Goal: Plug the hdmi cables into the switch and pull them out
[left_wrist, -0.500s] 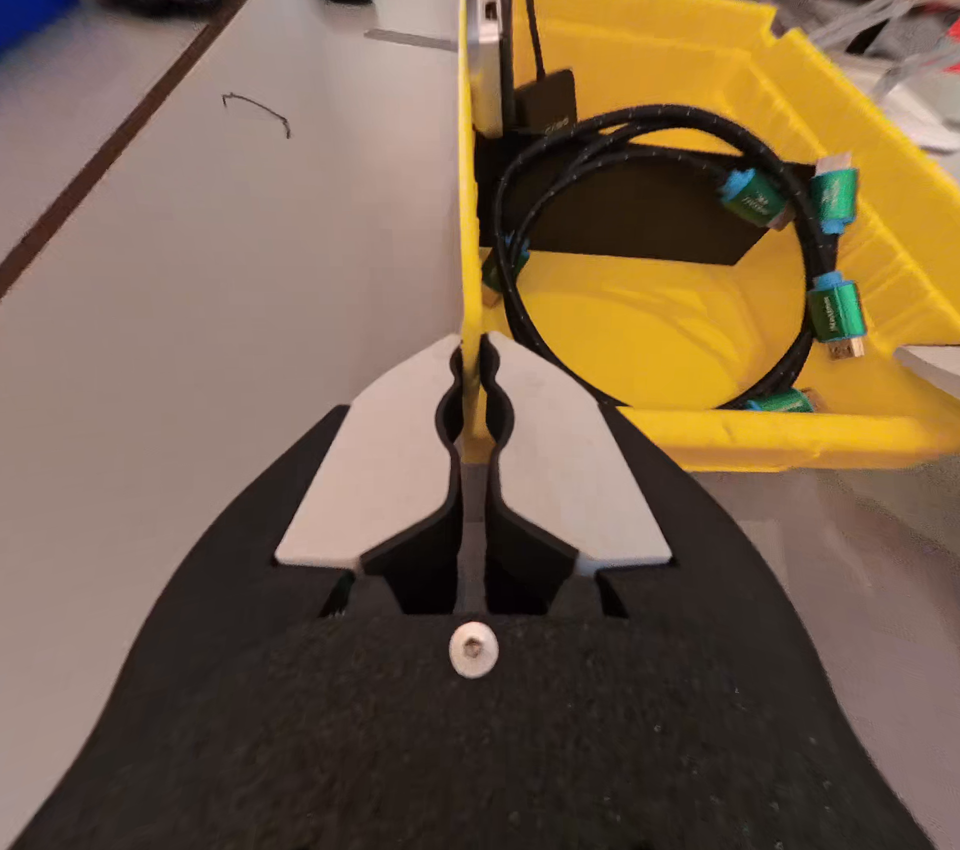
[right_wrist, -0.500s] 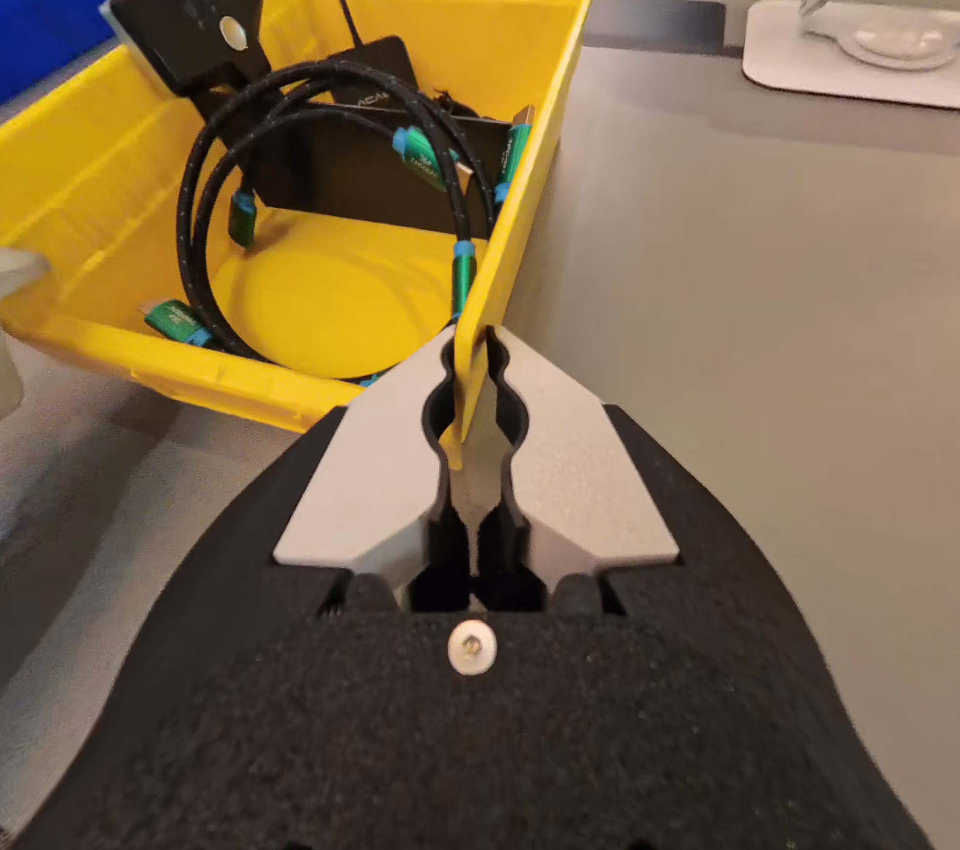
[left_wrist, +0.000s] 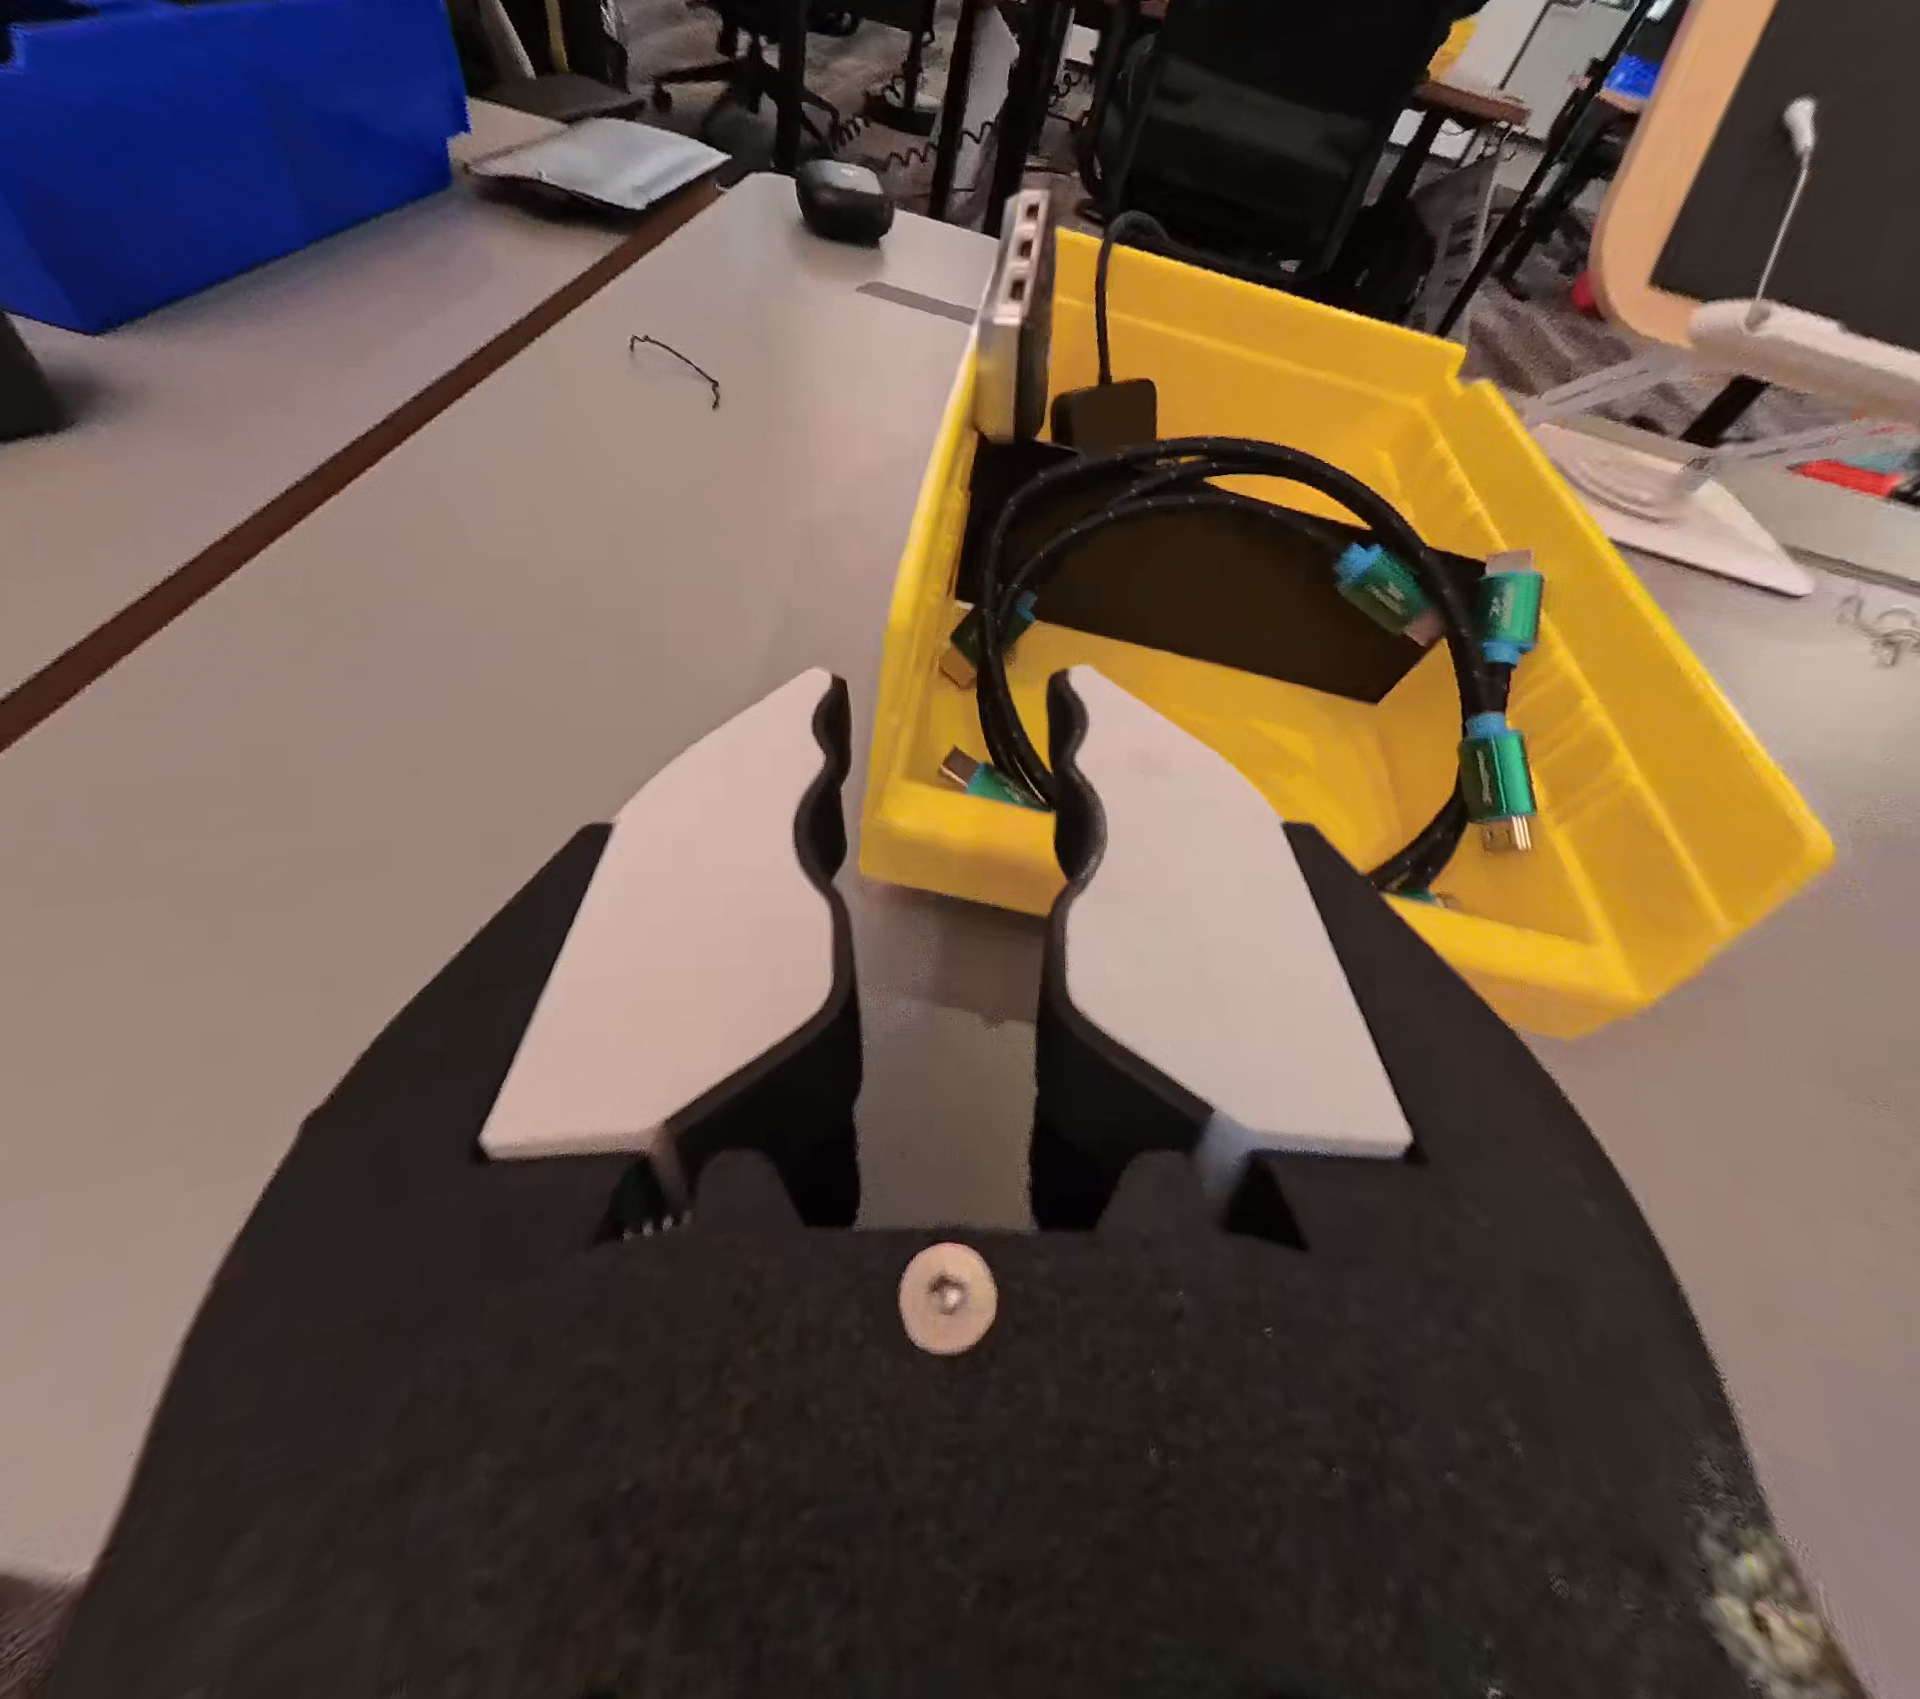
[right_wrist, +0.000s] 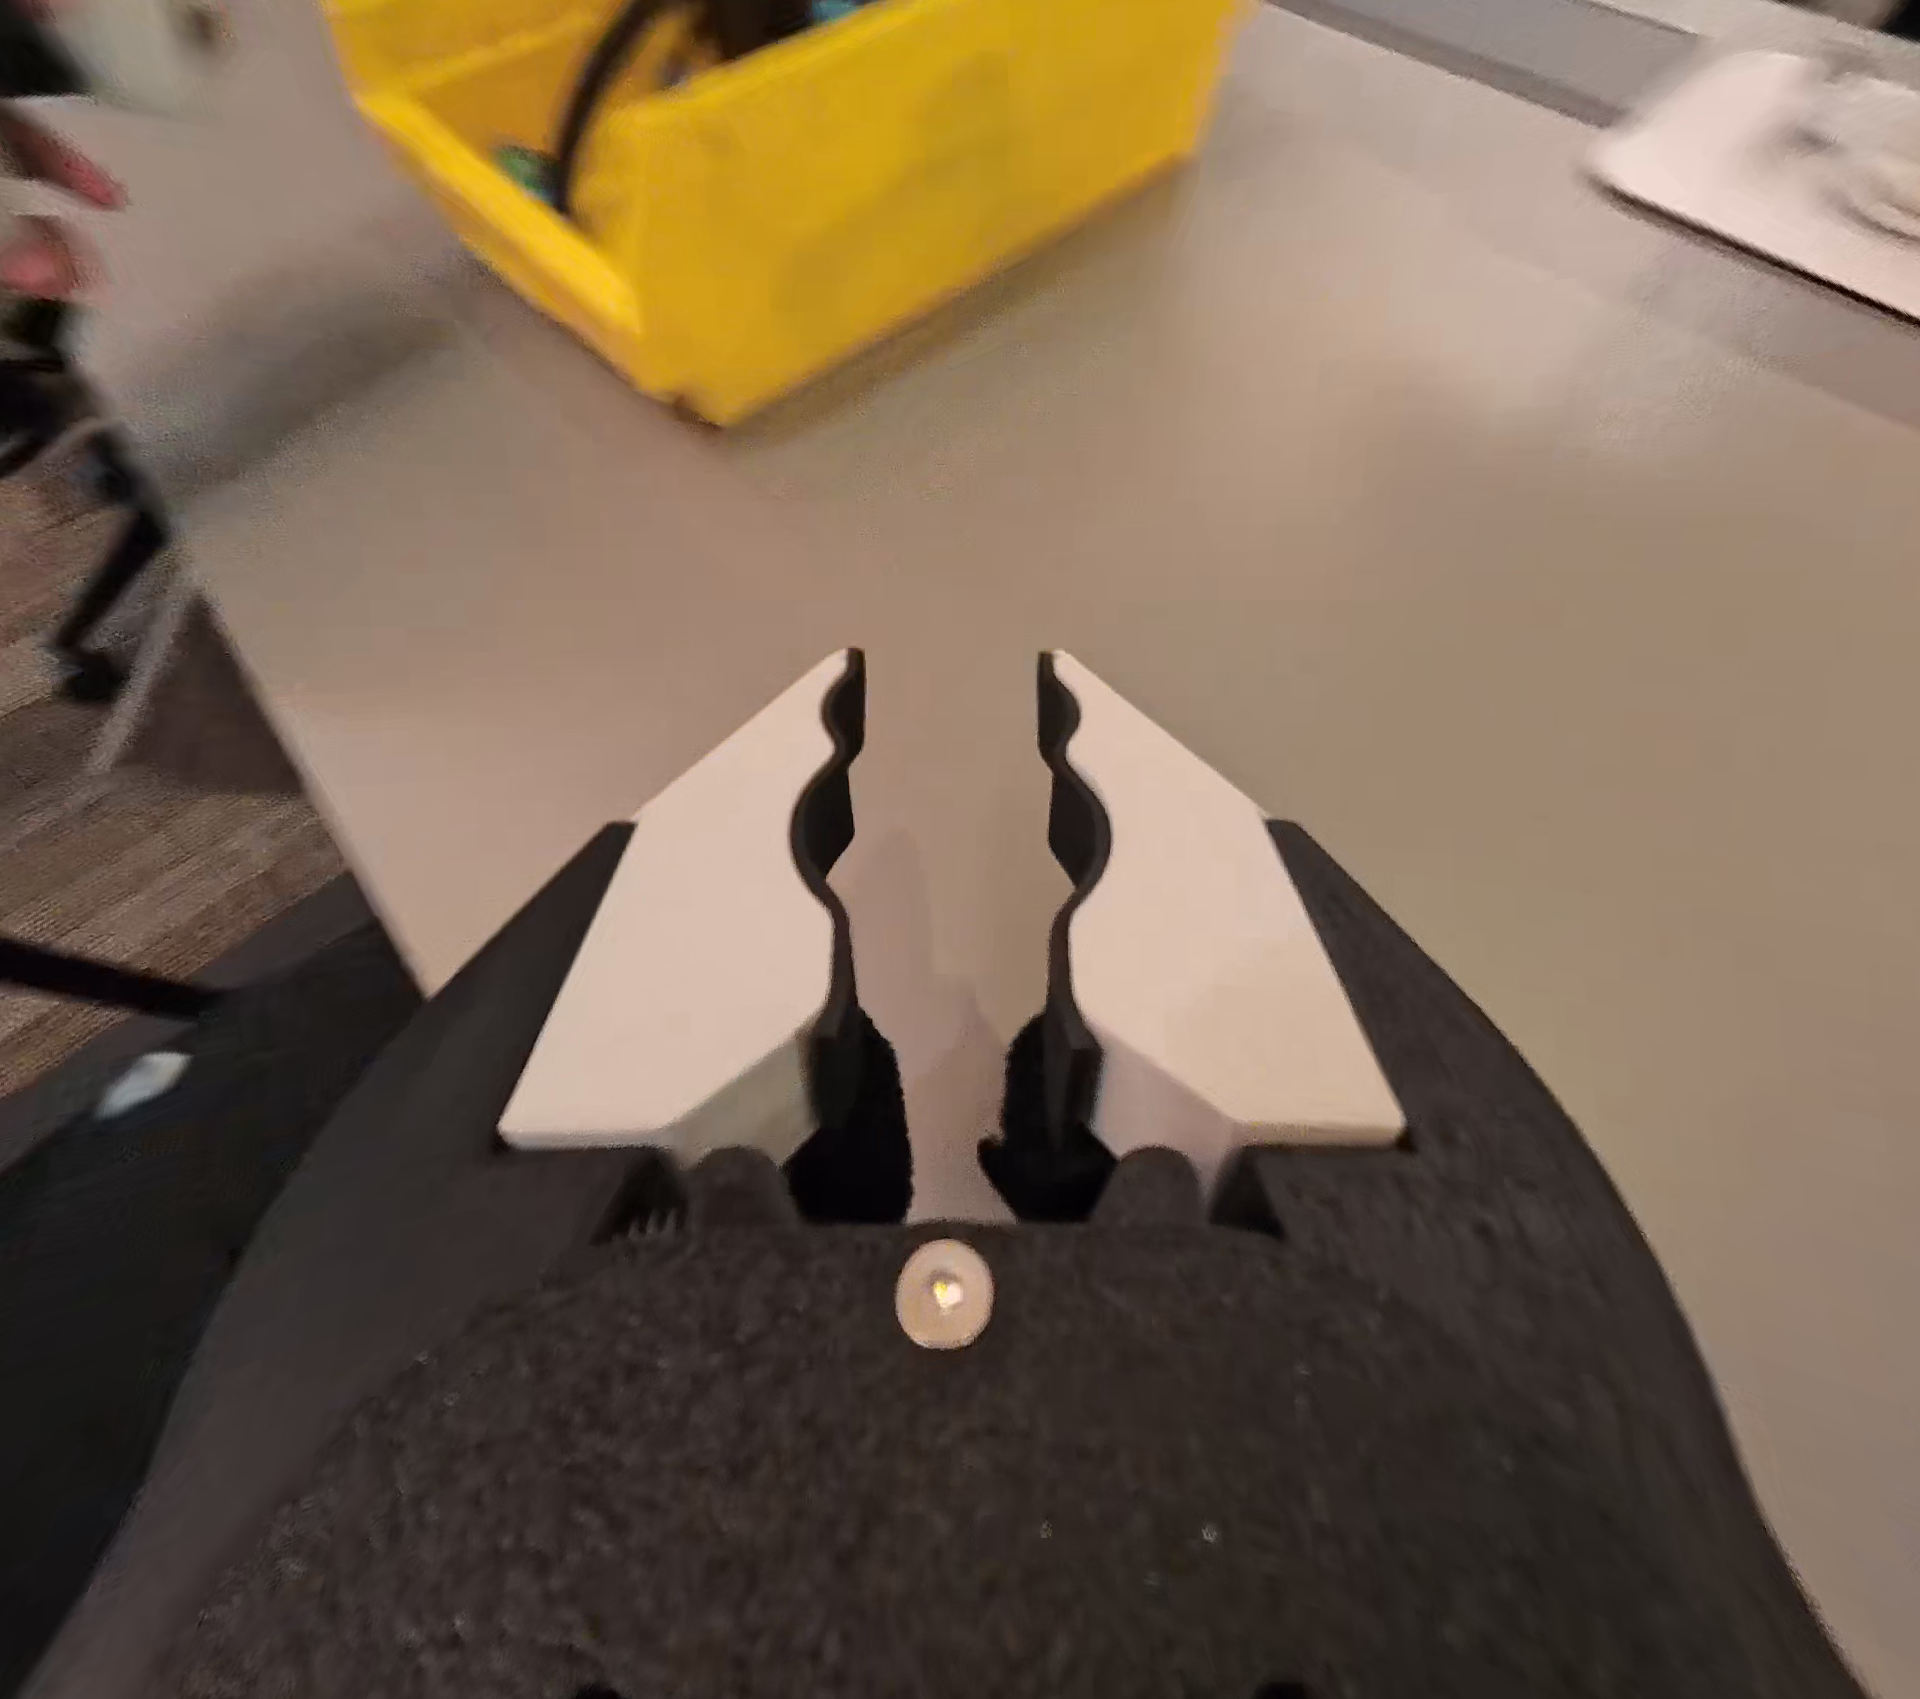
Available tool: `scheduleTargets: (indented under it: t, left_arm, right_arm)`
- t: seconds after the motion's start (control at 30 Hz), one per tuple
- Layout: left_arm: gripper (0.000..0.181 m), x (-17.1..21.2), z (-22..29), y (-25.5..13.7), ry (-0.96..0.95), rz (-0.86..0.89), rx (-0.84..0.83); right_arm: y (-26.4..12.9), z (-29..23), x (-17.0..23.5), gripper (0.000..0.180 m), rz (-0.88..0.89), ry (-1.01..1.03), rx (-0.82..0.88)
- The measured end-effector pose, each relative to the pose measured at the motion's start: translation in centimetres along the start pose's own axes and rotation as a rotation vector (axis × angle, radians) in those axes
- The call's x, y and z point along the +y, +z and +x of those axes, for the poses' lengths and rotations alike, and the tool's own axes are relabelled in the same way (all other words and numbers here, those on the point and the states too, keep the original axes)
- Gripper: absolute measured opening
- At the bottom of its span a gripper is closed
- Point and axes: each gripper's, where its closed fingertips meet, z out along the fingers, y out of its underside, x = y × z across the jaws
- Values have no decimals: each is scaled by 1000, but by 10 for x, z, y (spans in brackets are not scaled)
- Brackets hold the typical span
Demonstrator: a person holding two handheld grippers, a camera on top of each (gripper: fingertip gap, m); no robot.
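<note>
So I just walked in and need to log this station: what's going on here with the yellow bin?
A person is working with two handheld grippers over a grey table. Both the left gripper and the right gripper are open and hold nothing. The yellow bin sits on the table with the coiled black HDMI cables and the silver switch inside, the switch propped against the bin's wall. No cable is plugged in that I can see.

Grey table (left_wrist: pixel 436 714): yellow bin (left_wrist: pixel 1621 828), black wire scrap (left_wrist: pixel 675 366), dark case (left_wrist: pixel 844 197) far edge.
</note>
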Motion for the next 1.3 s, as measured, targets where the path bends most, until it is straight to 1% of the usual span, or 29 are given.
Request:
scheduleTargets:
  t: [0.07, 0.13, 0.23, 0.3, 0.37, 0.4, 0.43, 0.47, 0.53, 0.6, 0.7, 0.77, 0.83, 0.87, 0.9, 0.93, 0.97, 1.03, 1.07, 1.13, 1.2, 1.3]
  left_arm:
    - [36, -2, 18, -13, 24, 41, -7]
    - [37, 5, 51, -20, 32, 29, 70]
    - [41, 46, 107, -35, 72, -81, 218]
    - [41, 69, 139, -45, 94, -138, 312]
    - [42, 78, 166, -49, 138, -162, 424]
    - [44, 84, 177, -49, 199, -170, 487]
    - [41, 91, 185, -50, 277, -170, 542]
    - [33, 97, 189, -50, 337, -157, 566]
    - [33, 101, 191, -50, 384, -140, 578]
    - [35, 96, 189, -49, 384, -128, 567]
    - [38, 78, 184, -46, 351, -124, 560]
    - [38, 64, 177, -36, 403, -166, 572]
    - [37, 48, 162, -16, 545, -278, 576]
    - [36, 40, 151, -3, 650, -364, 572]
    - [36, 30, 137, 13, 763, -434, 540]
    - [37, 16, 123, 33, 865, -477, 495]
    - [43, 5, 111, 54, 942, -510, 470]
    - [47, -6, 98, 91, 1019, -608, 489]
    - [50, -5, 95, 105, 1039, -673, 513]
    - [51, 0, 85, 127, 1099, -800, 527]
    - [51, 5, 80, 140, 1136, -880, 532]
    - [48, 8, 76, 148, 1232, -903, 512]
  right_arm:
    - [-39, 53, 20, 34, 28, 67, 92]
    - [-81, 95, 35, 38, 99, 167, 147]
    - [-140, 138, 47, 40, 280, 355, 157]
    - [-165, 166, 53, 44, 349, 424, 225]
    - [-176, 185, 58, 43, 339, 397, 292]
    - [-178, 191, 61, 42, 334, 383, 322]
    - [-179, 194, 60, 42, 343, 383, 333]
    - [-178, 192, 59, 41, 354, 395, 317]
    - [-171, 184, 58, 40, 355, 430, 269]
    - [-162, 178, 57, 38, 330, 401, 257]
    - [-147, 173, 62, 32, 248, 264, 289]
    - [-139, 170, 65, 28, 207, 196, 304]
    - [-133, 165, 67, 23, 182, 170, 288]
    - [-131, 160, 69, 16, 161, 169, 265]
    - [-130, 156, 70, 10, 141, 170, 242]
    - [-130, 153, 69, 10, 139, 170, 224]
    - [-130, 153, 68, 10, 145, 186, 214]
    - [-128, 157, 67, 15, 144, 243, 194]
    - [-127, 161, 68, 19, 144, 274, 201]
    - [-125, 163, 68, 21, 145, 292, 179]
    - [-124, 164, 67, 20, 147, 282, 185]
    - [-121, 159, 68, 20, 136, 266, 172]
